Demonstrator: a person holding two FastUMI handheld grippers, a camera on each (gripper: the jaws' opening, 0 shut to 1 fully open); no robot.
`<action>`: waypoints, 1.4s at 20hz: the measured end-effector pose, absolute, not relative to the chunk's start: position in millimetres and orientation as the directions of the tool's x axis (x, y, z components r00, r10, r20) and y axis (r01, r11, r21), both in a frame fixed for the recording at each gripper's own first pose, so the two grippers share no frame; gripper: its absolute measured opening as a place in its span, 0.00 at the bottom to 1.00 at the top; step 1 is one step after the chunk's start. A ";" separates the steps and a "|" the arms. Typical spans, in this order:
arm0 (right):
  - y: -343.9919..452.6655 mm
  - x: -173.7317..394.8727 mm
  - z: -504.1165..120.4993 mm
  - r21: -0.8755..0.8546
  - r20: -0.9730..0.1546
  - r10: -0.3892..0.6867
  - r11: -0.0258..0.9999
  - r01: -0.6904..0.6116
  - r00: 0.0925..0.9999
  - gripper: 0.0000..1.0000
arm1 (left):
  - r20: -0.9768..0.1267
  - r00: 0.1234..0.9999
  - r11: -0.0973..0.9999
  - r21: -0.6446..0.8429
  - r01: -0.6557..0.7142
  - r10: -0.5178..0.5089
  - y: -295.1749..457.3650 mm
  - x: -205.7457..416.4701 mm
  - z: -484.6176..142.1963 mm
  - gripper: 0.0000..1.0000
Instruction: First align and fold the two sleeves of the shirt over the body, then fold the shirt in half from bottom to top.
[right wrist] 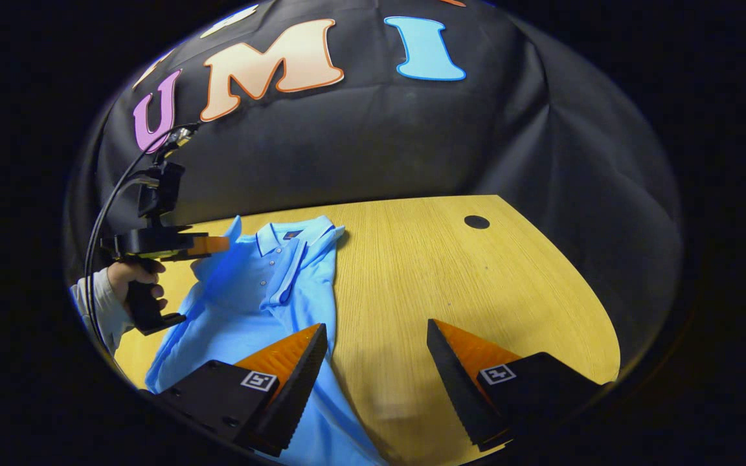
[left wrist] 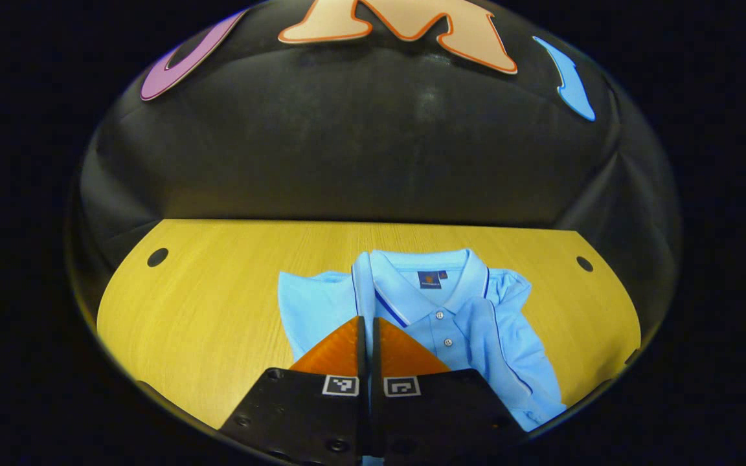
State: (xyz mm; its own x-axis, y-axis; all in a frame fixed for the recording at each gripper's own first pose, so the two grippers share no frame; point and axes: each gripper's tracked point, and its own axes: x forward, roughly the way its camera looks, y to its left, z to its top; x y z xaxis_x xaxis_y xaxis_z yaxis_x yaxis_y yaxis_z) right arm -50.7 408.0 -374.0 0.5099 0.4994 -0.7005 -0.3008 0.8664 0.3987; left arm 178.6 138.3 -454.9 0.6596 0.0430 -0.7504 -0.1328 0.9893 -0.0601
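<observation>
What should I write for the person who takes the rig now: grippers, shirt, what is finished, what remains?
Left gripper: shut, pinching a fold of the light blue polo shirt and holding it up over the body.
Right gripper: open, holding nothing, low at the shirt's edge on the wooden table.
Done: one sleeve lies folded over the chest.
Left: lay down the raised fold, then fold bottom to top.

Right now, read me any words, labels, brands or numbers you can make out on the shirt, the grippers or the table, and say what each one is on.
None can be read.
Neck label inside the collar of the blue polo shirt: a dark patch with a small emblem, too small and blurred to read.
Square markers on the left gripper and the right gripper: black-and-white code patterns, no letters or numbers.
Wooden table: no writing.
</observation>
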 end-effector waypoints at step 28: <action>325.2 -202.1 -314.7 0.424 -0.619 0.655 0.744 -0.517 0.434 0.98 | -0.706 0.700 0.993 0.038 -0.115 0.108 137.5 -124.0 -318.7 0.96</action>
State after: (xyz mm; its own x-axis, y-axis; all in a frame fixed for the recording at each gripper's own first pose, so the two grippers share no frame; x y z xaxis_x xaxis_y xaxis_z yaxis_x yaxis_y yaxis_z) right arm -202.1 325.2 -314.7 0.4339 0.6546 -0.6190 -0.5170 0.7436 0.4240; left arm -124.0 137.5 -318.7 0.6995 0.1078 -0.7065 -0.1150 0.9927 0.0375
